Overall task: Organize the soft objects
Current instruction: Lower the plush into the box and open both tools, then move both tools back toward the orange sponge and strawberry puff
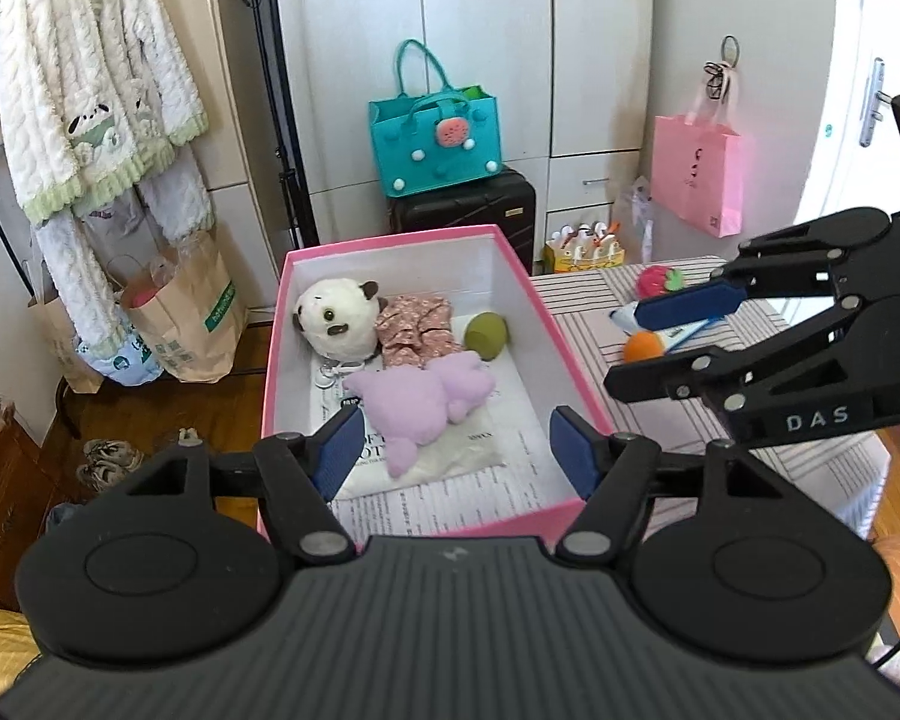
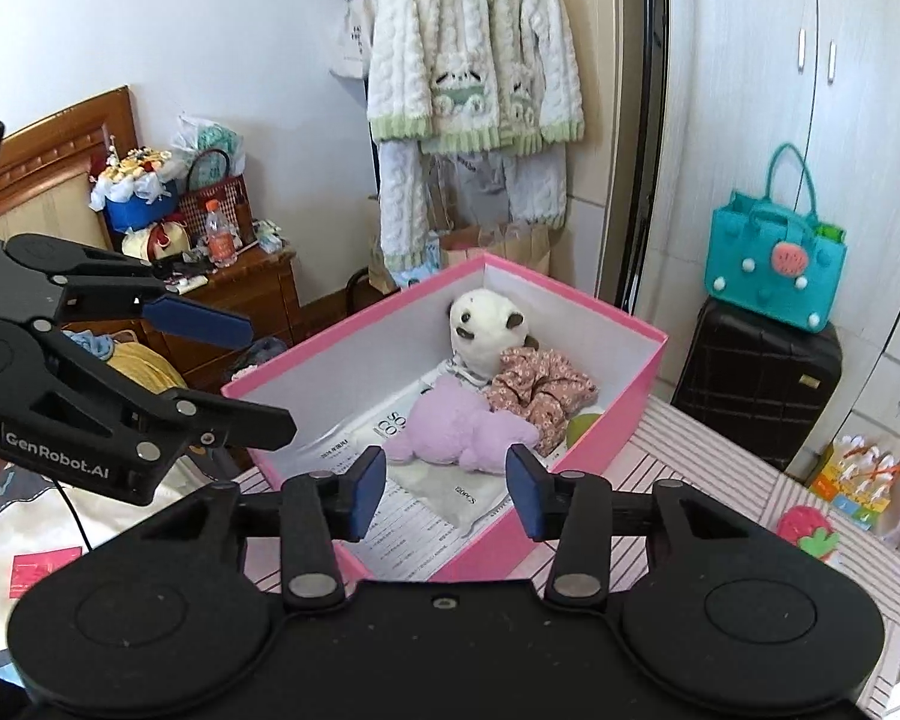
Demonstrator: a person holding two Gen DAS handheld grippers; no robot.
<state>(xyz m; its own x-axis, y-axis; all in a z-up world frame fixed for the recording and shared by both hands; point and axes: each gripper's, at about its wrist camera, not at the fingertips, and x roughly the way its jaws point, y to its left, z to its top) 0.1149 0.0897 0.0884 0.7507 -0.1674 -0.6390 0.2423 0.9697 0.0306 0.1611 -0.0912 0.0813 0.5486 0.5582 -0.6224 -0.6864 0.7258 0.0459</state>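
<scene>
The left hand-held gripper (image 1: 450, 450) hovers over the near end of a pink box (image 1: 546, 324), its blue pads spread wide with nothing between them. The right hand-held gripper (image 2: 447, 492) hangs just beside it over the same box, its pads parted less widely and also empty. No earlier picture is given, so only this stance can be told.

Inside the box, on printed paper lining the bottom, lie a lilac plush toy (image 1: 417, 405) nearest the grippers, a white panda plush (image 1: 339, 318) at the far left corner, a bundle of pink flowered cloth (image 1: 414, 330) beside it, and a green ball (image 1: 486, 335) against the right wall. The lilac toy touches the flowered cloth.

The box stands on a tabletop (image 1: 594, 324) covered with a striped cloth. To the right of the box on that cloth sit an orange ball (image 1: 642, 347) and a red strawberry toy (image 1: 660, 281), both well apart from the box and partly hidden by the right gripper in the left wrist view.

Beyond the tabletop a dark suitcase (image 1: 468, 207) stands before white wardrobe doors, with a teal felt bag (image 1: 435, 138) on top. A pink paper bag (image 1: 702, 174) hangs on the wardrobe to the right. To the left a fluffy white robe with green trim (image 1: 90, 84) hangs from a rack above brown paper bags (image 1: 192, 324) on the wooden floor. A wooden nightstand (image 2: 252, 294) crowded with small things stands next to a bed headboard.
</scene>
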